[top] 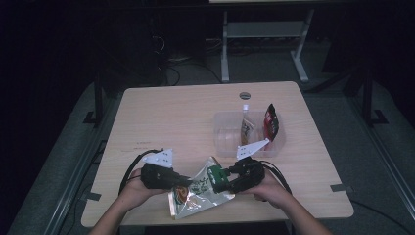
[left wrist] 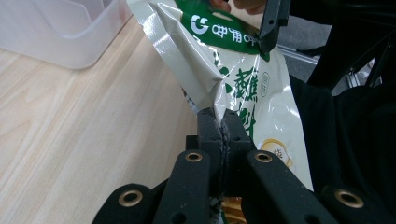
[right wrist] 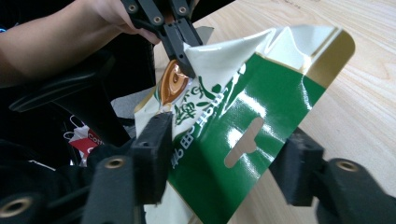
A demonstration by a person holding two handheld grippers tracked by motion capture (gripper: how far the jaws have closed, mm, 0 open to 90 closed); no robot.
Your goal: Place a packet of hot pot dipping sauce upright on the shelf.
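A green-and-cream snack pouch is held off the wooden table near its front edge, between the two grippers, with its lower corner overhanging that edge. The left gripper is seen pressed together on a creased side fold of the pouch; in the left gripper view the jaws are closed tight with the film pinched between them. The right gripper is placed at the green header end; in the right gripper view the jaws are spread on either side of the header with its hang slot, one jaw near the left side, the other clear of the right side, film between them but not clamped. No firm contact of the pads can be told there. A clear plastic bin is set toward the right rear of the table, just beyond the right gripper, with a red packet and a slim sachet standing inside against its right side. Left and centre of the tabletop are left bare wood, giving wide room for moving; a small round grommet is seen near the far edge. The right side edge lies near the bin
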